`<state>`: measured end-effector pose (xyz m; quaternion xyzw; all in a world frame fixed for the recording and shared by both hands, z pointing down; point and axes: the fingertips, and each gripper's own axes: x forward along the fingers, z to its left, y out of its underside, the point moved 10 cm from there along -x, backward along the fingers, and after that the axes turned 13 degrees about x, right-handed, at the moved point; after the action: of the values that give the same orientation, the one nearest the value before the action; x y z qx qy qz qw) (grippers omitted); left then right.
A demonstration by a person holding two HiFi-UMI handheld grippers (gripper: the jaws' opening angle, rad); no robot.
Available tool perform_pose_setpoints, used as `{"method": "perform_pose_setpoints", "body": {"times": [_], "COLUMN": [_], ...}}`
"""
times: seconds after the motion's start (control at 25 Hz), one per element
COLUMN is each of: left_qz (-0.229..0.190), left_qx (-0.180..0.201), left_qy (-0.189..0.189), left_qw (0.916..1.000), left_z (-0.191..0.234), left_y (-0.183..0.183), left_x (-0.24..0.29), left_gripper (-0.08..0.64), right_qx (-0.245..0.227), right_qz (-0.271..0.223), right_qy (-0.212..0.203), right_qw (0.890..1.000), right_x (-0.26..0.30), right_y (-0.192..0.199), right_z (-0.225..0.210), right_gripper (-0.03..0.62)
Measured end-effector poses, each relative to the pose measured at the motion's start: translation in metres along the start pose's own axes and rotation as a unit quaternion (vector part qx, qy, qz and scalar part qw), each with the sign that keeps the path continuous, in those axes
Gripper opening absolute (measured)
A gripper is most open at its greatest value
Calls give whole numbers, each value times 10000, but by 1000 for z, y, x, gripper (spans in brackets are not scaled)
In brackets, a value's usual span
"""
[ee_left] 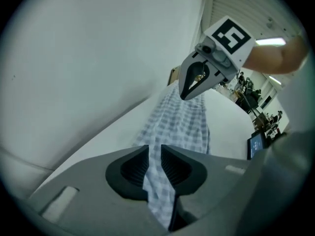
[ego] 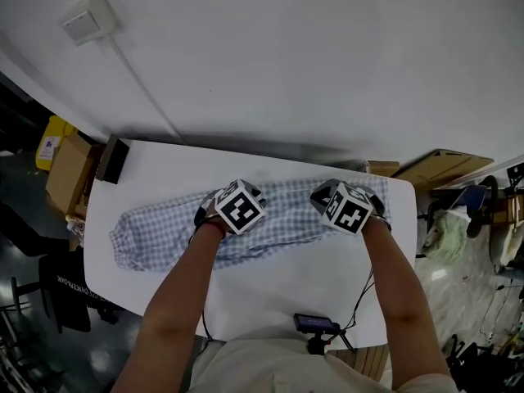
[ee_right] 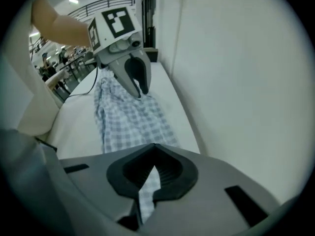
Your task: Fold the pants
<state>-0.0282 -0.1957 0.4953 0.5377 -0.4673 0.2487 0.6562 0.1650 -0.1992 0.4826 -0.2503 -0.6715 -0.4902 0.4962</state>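
Observation:
Blue-and-white checked pants (ego: 164, 228) lie lengthwise across the white table (ego: 295, 277). Both grippers stand at the far long edge of the pants, pointing steeply down. My left gripper (ego: 218, 201) is near the middle of the pants, and my right gripper (ego: 330, 196) is near their right end. In the left gripper view a bunched strip of the checked cloth (ee_left: 158, 183) fills the narrow gap of the left gripper (ee_left: 154, 166) and hangs below it. In the right gripper view the right gripper (ee_right: 155, 173) pinches a thin fold of cloth (ee_right: 147, 186). Each gripper shows in the other's view, left gripper (ee_right: 138, 88) and right gripper (ee_left: 188, 91).
A white wall runs close behind the table's far edge. A black block (ego: 112, 160) sits on the far left corner, and a small screen device (ego: 315, 323) with cables stands at the near edge. Cardboard boxes (ego: 70, 170) and clutter stand on the floor on both sides.

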Motion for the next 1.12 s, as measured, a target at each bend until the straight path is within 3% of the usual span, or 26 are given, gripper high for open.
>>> {"method": "perform_pose_setpoints", "body": {"times": [0.08,0.4,0.48,0.52,0.8,1.04,1.12], "left_qz": [89,541,665,706,1131,1502,1504], "left_qx": [121,1217,1396,1417,1177,1124,1075], "left_qy": [54,-59,-64,-68,-408,-579,-607], "left_qw": [9999,9911,9879,9874,9857,9805,9809], "left_z": [-15,-88,-106,-113,-133,-135,-133], "left_y": [-1,4,7,9,24,35,36], "left_x": [0,-10,-6,-4,18,39,41], "left_gripper": [50,31,34,46,74,70,38], "right_qx": [-287,-1104,-1180,-1209,-1456,-1534,-1632], "right_qz": [162,536,599,615,794,976,1028], "right_qy": [-81,-589,-698,-725,-449,-263,-202], "right_qw": [9994,9907,9887,9881,9851,9830,9810], "right_x": [3,16,20,22,43,60,64], "right_y": [5,12,13,13,15,17,16], "right_z": [20,81,90,93,100,100,100], "right_gripper": [15,18,75,104,104,68,38]}}
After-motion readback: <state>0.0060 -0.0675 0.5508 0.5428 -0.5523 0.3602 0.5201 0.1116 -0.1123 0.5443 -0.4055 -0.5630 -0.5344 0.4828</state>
